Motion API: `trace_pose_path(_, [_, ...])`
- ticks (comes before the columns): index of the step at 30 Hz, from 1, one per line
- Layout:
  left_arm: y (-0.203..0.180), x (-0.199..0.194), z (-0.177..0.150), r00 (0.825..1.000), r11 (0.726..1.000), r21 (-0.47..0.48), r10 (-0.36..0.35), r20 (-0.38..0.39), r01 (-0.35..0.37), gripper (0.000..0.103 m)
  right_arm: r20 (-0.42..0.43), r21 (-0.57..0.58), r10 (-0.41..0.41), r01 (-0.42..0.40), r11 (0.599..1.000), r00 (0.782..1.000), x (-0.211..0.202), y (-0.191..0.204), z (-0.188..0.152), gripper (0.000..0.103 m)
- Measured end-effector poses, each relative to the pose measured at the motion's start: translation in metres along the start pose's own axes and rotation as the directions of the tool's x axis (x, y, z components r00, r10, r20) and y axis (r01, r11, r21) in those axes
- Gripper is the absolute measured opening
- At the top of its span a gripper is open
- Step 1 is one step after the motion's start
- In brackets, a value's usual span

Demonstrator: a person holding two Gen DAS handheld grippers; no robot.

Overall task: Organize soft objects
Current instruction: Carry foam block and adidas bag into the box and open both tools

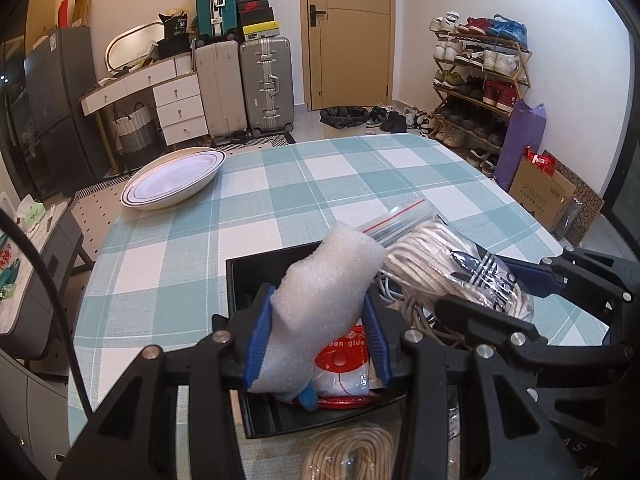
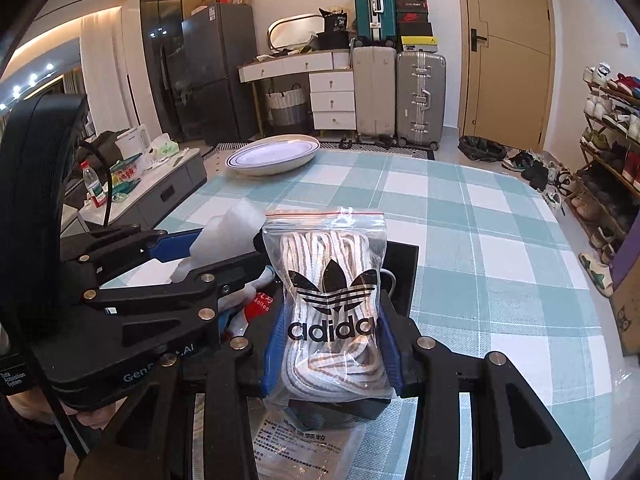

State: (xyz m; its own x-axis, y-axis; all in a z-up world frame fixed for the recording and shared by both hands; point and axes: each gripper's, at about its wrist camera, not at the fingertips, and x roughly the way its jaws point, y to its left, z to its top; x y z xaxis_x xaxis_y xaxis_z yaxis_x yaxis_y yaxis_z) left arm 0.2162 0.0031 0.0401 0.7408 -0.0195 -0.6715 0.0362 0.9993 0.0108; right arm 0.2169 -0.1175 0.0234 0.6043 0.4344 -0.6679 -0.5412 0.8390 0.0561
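Observation:
My left gripper (image 1: 318,344) is shut on a white foam sheet (image 1: 320,292) and holds it over a black tray (image 1: 240,280) on the checked table. A red and white balloon glue packet (image 1: 344,360) lies in the tray below it. My right gripper (image 2: 332,344) is shut on a clear zip bag of white laces with an Adidas logo (image 2: 332,300), above the same tray (image 2: 404,264). The bag also shows in the left wrist view (image 1: 452,272), held by the right gripper (image 1: 520,288). The foam (image 2: 224,236) and the left gripper (image 2: 192,276) show at the left of the right wrist view.
A white oval plate (image 1: 174,180) stands at the table's far left. A coil of beige cord (image 1: 352,456) and a printed packet (image 2: 304,444) lie at the near edge. Suitcases (image 1: 264,84), a drawer unit (image 1: 176,104) and a shoe rack (image 1: 480,76) stand beyond.

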Motion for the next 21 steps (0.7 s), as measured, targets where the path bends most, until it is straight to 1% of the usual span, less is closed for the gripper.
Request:
trace_pose_path(8, [0.007, -0.003, -0.002, 1.0, 1.0, -0.022, -0.022, 0.003, 0.022, 0.042, -0.022, -0.031, -0.004, 0.003, 1.0, 1.0, 0.008, -0.001, 0.002, 0.041])
trace_pose_path(12, [0.007, -0.003, -0.001, 1.0, 1.0, -0.02, -0.018, 0.001, 0.018, 0.042, -0.028, -0.045, -0.009, 0.008, 0.999, 1.0, 0.012, -0.001, 0.003, 0.041])
trace_pose_path(15, [0.009, 0.0, -0.001, 1.0, 0.999, -0.03, -0.026, -0.007, 0.026, 0.043, -0.026, -0.07, -0.008, 0.006, 0.998, 1.0, 0.011, 0.0, 0.003, 0.043])
trace_pose_path(18, [0.011, -0.001, -0.002, 0.999, 0.999, -0.033, -0.039, -0.006, 0.039, 0.044, 0.006, -0.071, 0.014, -0.014, 0.997, 1.0, 0.001, -0.003, 0.001, 0.053])
trace_pose_path(19, [0.011, 0.0, -0.002, 0.999, 0.999, -0.029, -0.039, -0.009, 0.039, 0.045, 0.026, -0.073, 0.009, -0.007, 0.997, 1.0, -0.004, -0.004, 0.0, 0.058])
trace_pose_path(20, [0.01, 0.0, -0.003, 0.999, 0.999, -0.024, -0.038, -0.014, 0.038, 0.049, 0.042, -0.073, -0.005, 0.008, 0.997, 0.999, -0.01, -0.006, -0.001, 0.063])
trace_pose_path(21, [0.01, 0.0, -0.003, 0.999, 0.999, -0.022, -0.038, -0.018, 0.038, 0.054, 0.055, -0.069, -0.021, 0.025, 0.997, 0.998, -0.015, -0.008, -0.002, 0.07])
